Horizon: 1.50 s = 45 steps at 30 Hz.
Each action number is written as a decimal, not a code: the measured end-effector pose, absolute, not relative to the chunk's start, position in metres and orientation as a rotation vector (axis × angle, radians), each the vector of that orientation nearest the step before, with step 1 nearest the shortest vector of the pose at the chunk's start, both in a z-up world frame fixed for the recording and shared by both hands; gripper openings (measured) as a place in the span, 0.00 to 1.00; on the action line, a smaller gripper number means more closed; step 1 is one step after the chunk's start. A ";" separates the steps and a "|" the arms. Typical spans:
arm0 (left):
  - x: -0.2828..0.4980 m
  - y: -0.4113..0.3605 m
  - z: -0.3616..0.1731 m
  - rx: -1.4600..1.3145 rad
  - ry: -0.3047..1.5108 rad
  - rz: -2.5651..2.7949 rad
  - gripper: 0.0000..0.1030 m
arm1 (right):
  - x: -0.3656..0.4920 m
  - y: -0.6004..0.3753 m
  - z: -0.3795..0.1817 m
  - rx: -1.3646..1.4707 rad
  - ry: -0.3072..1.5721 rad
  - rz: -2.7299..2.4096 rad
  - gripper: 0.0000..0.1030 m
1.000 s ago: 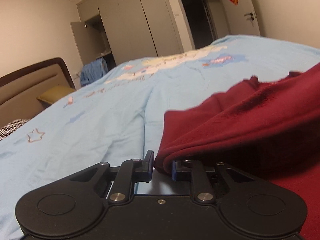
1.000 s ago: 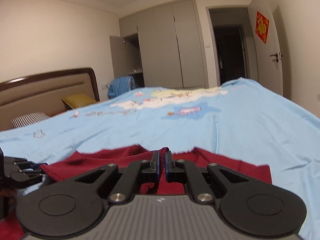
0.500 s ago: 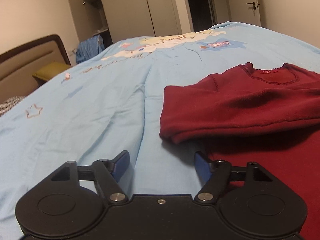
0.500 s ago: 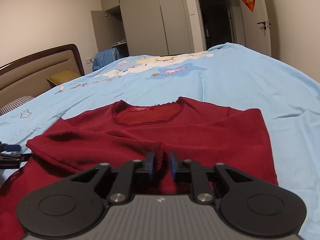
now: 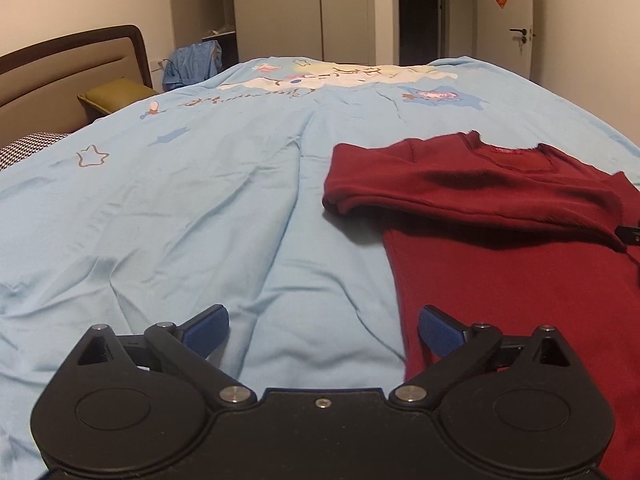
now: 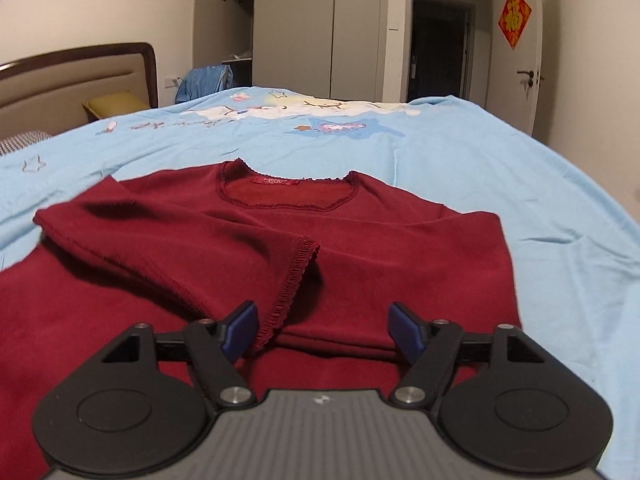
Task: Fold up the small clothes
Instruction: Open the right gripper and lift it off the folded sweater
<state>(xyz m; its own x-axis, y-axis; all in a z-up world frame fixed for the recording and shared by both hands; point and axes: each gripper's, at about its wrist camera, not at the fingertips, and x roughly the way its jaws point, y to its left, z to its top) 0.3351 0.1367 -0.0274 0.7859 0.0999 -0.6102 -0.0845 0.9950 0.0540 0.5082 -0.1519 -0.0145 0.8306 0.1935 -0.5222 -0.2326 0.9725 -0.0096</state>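
Note:
A dark red long-sleeved top [image 6: 400, 248] lies flat on the light blue bedspread [image 6: 540, 184], neckline away from me. Its left sleeve [image 6: 192, 248] is folded across the chest, the cuff [image 6: 292, 280] ending near the middle. My right gripper [image 6: 322, 330] hovers open just before that cuff, holding nothing. In the left wrist view the same top [image 5: 500, 264] fills the right side, with the folded sleeve [image 5: 440, 196] across it. My left gripper [image 5: 322, 330] is open and empty over the top's left edge. The right gripper's tip [image 5: 630, 234] shows at the right border.
The bedspread [image 5: 180, 200] stretches wide to the left and far side. A headboard [image 5: 68, 68] and an olive pillow [image 5: 116, 94] are at the left. Wardrobes [image 6: 296, 32], a blue garment [image 6: 204, 80] and a door [image 6: 516, 56] stand beyond the bed.
Both grippers let go of the sleeve, opened and drew back. The sleeve now lies folded across the chest of the top.

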 end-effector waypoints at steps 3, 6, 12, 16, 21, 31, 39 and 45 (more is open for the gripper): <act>0.323 0.135 -0.032 0.035 0.675 0.082 0.99 | 0.491 -0.158 -0.015 -0.127 0.544 0.208 0.89; 0.310 0.134 -0.036 0.023 0.690 0.058 0.99 | 0.470 -0.173 -0.019 -0.116 0.565 0.211 0.94; 0.281 0.127 -0.046 0.004 0.715 0.009 0.99 | 0.415 -0.206 -0.030 -0.023 0.610 0.219 1.00; 0.262 0.121 -0.049 0.012 0.713 -0.002 0.99 | 0.378 -0.218 -0.034 0.028 0.613 0.224 1.00; 0.251 0.120 -0.049 -0.005 0.723 0.001 0.99 | 0.354 -0.216 -0.029 -0.019 0.577 0.253 1.00; 0.229 0.115 -0.055 -0.052 0.743 0.012 0.99 | 0.377 -0.183 -0.003 -0.002 0.478 0.401 0.92; 0.221 0.119 -0.056 -0.093 0.751 0.021 0.99 | 0.465 -0.144 0.007 -0.058 0.495 0.451 0.59; 0.219 0.122 -0.055 -0.105 0.755 0.022 0.99 | 0.509 -0.143 0.001 0.067 0.575 0.445 0.18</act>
